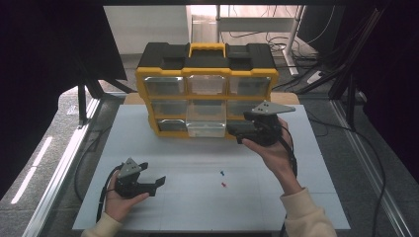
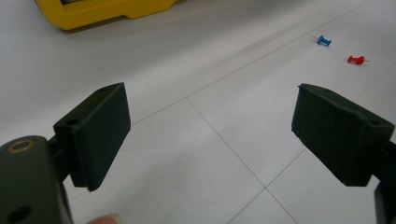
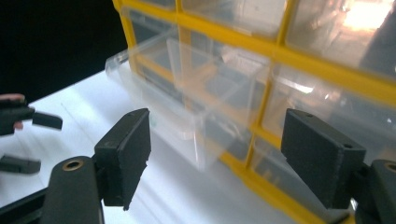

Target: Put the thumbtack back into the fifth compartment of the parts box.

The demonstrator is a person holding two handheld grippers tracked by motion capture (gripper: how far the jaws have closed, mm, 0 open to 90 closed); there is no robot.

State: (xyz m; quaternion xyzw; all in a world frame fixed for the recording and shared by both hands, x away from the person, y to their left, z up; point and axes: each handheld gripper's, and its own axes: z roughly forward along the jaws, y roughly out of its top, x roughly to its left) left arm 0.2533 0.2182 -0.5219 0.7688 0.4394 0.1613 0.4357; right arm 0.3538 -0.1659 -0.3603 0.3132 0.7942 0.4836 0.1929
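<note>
Here no lettering could be read on the yellow drawer organizer (image 1: 206, 89), whose clear bottom-middle drawer (image 1: 206, 125) stood pulled out. The right gripper (image 1: 236, 132), jaws wide and empty, hovered just at that drawer's three o'clock. The left gripper (image 1: 157, 183), likewise agape and empty, had the blue pushpin (image 2: 323, 40) and red pushpin (image 2: 356, 59) at its one o'clock.

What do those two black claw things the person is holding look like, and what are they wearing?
Each gripper, left and right, is black, with two flat, blocky jaws and small screw holes. A grey three-cornered plate sits on top of each, and a black cable trails from it. The person wears light cream-coloured sleeves.
</note>
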